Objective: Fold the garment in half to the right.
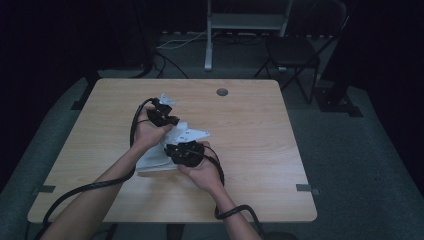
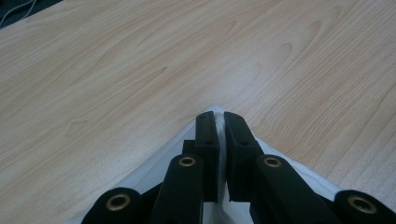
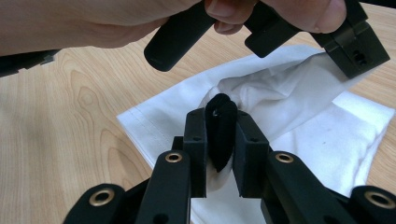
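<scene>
Left gripper [image 2: 219, 140] clamps the white cloth [image 3: 299, 135] edge; right gripper [image 3: 219, 140] grips a black item, probably a sock. Feeds it straight into the opening, keeping cloth taut.

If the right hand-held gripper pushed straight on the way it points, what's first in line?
Probably the white cloth bunched just past the right hand-held gripper, with the left hand-held gripper above that line; depth is hard to judge.

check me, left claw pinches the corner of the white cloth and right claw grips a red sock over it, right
Not quite. The thing in the right claw is black, not red, as the right gripper view shows. The rest holds: the left claw pinches a corner of the white cloth.
</scene>
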The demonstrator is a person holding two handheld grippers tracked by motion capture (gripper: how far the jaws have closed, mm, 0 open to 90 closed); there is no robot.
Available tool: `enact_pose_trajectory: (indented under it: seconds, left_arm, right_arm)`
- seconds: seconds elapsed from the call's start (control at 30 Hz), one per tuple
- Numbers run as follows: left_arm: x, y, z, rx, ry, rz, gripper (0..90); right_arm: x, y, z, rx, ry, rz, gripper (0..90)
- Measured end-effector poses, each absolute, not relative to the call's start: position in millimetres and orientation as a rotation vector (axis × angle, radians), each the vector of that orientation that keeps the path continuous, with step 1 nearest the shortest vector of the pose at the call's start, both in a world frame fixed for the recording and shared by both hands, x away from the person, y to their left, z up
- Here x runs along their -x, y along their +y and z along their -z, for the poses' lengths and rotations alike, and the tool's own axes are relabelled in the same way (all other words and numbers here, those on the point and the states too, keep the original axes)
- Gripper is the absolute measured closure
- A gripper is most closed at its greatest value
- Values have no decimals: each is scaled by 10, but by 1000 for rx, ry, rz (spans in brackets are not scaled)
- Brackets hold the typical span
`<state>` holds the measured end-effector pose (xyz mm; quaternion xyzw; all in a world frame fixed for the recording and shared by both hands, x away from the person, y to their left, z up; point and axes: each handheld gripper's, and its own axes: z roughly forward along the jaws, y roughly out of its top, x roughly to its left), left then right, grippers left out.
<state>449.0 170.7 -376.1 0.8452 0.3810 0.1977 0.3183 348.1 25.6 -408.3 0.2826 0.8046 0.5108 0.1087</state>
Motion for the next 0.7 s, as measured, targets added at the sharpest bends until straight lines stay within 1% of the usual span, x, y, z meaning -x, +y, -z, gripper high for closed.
enact_pose_trajectory:
  seconds: [0.7]
  left_arm:
    - [-4491,1682,3781,-2218,998,-522,853]
  right_arm:
    - [-3481,219,4109,-842,2375,-1475,779]
